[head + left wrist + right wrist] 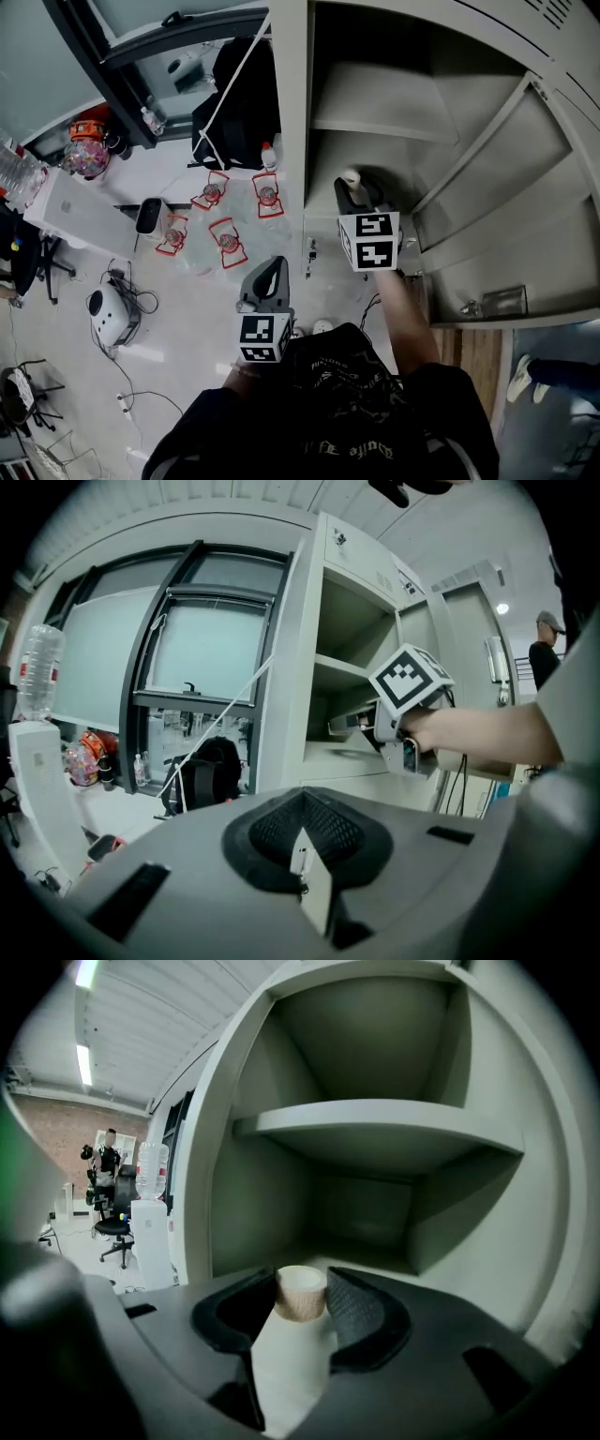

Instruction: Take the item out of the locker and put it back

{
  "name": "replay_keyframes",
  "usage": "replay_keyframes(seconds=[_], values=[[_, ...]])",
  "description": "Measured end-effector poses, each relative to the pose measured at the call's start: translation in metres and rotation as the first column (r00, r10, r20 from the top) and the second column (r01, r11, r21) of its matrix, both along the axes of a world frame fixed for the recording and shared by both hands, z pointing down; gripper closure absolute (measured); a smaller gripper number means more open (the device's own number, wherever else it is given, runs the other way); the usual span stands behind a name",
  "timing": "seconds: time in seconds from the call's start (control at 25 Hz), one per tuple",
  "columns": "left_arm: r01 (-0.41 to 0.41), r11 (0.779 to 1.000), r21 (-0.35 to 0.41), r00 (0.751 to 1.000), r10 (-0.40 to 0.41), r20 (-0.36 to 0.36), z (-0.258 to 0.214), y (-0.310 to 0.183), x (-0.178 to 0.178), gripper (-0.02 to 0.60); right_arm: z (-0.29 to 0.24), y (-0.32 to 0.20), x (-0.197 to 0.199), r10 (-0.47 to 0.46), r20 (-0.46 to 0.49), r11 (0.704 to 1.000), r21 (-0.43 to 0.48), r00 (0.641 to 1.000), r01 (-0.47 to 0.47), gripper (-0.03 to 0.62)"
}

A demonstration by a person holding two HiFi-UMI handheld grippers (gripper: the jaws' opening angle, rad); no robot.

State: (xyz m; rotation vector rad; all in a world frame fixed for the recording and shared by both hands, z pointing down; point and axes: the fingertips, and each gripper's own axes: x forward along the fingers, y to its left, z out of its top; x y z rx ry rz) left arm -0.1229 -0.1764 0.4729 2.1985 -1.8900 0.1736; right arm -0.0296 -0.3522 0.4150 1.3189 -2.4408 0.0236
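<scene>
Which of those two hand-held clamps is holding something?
The right gripper, inside the grey metal locker: its jaws clasp a white bottle with a tan cap. The left gripper, outside, is shut and empty.

- White lettering across the person's black shirt point(349, 448) was too blurred to read.
- The cubes on the left gripper point(270, 274) and the right gripper point(352, 187) bore only black-and-white square markers.
- The red label on the water bottle point(37, 672) was illegible.
</scene>
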Motion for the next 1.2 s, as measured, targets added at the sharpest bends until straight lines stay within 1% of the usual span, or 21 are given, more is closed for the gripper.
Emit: replay_keyframes(seconds=[0.2, 0.4, 0.56, 0.72, 1.08, 1.2], values=[[0.023, 0.999, -0.024, 1.000, -0.023, 0.003, 0.007, 0.003, -0.006, 0.575, 0.011, -0.022, -0.008, -0.014, -0.039, 0.998, -0.055, 0.999, 0.012, 0.419], [0.038, 0.998, -0.046, 0.999, -0.038, 0.006, 0.015, 0.007, -0.013, 0.575, 0.024, -0.036, -0.014, -0.031, -0.100, 0.993, -0.114, 0.994, 0.019, 0.419], [0.053, 0.997, -0.053, 0.999, -0.053, 0.010, 0.018, 0.008, -0.018, 0.575, 0.031, -0.043, -0.016, -0.042, -0.122, 0.989, -0.143, 0.992, 0.025, 0.419], [0.068, 0.996, -0.056, 0.998, -0.067, 0.015, 0.019, 0.009, -0.024, 0.575, 0.043, -0.045, -0.020, -0.070, -0.130, 0.981, -0.190, 0.989, 0.044, 0.419], [0.072, 0.996, -0.050, 0.997, -0.071, 0.016, 0.018, 0.007, -0.029, 0.575, 0.052, -0.046, -0.023, -0.076, -0.176, 0.979, -0.202, 0.982, 0.039, 0.413], [0.075, 0.996, -0.048, 0.997, -0.075, 0.014, 0.018, 0.008, -0.031, 0.575, 0.054, -0.044, -0.024, -0.081, -0.186, 0.978, -0.206, 0.979, 0.042, 0.385]])
